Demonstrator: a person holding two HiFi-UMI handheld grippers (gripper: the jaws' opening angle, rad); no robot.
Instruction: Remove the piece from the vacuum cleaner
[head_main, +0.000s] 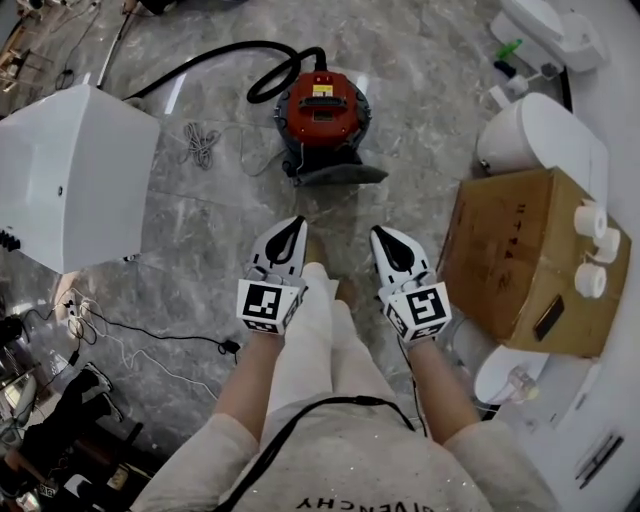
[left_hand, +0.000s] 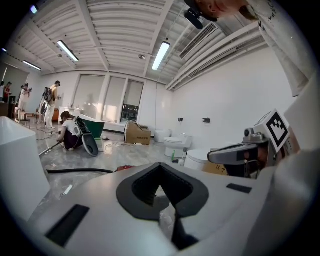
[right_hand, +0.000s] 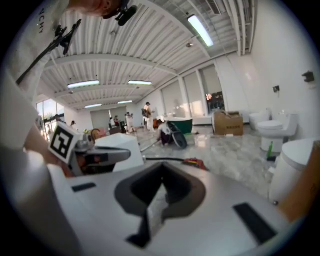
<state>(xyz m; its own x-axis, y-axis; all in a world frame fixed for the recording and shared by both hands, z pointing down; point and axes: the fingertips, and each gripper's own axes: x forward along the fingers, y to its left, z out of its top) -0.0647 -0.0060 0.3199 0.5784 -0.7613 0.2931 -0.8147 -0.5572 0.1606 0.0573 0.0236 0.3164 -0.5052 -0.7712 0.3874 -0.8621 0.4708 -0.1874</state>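
One red, round canister vacuum cleaner (head_main: 322, 112) on the floor, both claws empty

It stands on the grey marble floor (head_main: 200, 235) in the upper middle of the head view. Its black hose (head_main: 215, 55) curls off to the left, and a dark grey flat part (head_main: 340, 176) sits at its near edge. Short of it and clear of it, the white left gripper (head_main: 294, 224) and white right gripper (head_main: 381, 234) hover side by side, each with jaws pressed together on nothing. A coiled grey cord (head_main: 198, 143) lies left of the cleaner, with a white box-shaped cabinet (head_main: 70, 175) beyond. A brown cardboard box (head_main: 512, 250) stands at right.
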